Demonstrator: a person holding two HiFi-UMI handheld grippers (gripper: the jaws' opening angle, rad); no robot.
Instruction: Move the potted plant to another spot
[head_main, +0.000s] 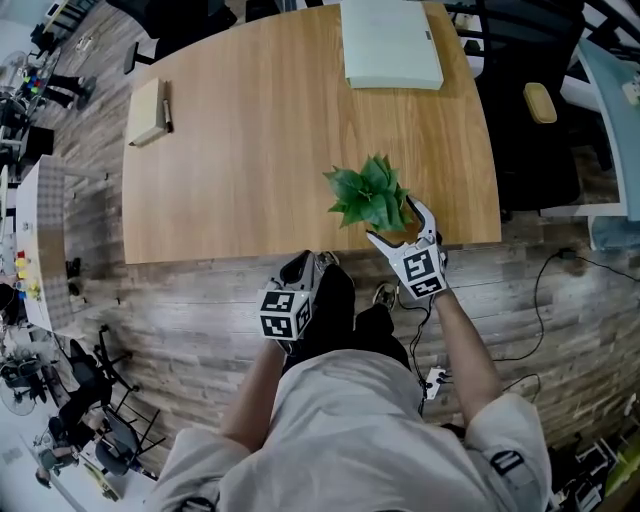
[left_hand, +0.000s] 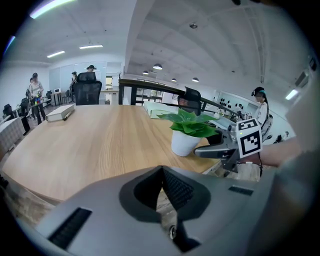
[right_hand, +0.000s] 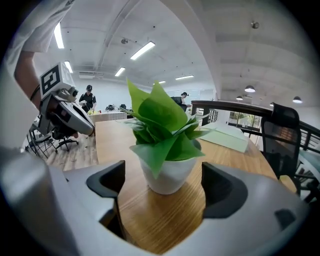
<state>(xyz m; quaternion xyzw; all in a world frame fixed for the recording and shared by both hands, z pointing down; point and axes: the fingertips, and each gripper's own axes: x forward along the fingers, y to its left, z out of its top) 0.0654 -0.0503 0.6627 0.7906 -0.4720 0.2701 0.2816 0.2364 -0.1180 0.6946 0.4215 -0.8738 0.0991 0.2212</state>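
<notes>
A light wooden table with a rounded front edge (head_main: 250, 170) fills the upper part of the head view. A pale green flat rectangular pad (head_main: 392, 42) lies at its far side. Near the left corner sits a tan flat box (head_main: 146, 112) with a slim dark pen-like stick (head_main: 167, 106) along its right edge. A black office chair (head_main: 545, 160) stands right of the table and carries an oval yellow pad (head_main: 540, 102). Grey-brown wood-plank flooring (head_main: 170, 300) lies below, and a thin black cable (head_main: 537, 295) trails over it at the right. In the left gripper view, a second black high-backed chair (left_hand: 88, 91) stands beyond the table, with people (left_hand: 35, 90) far off.
</notes>
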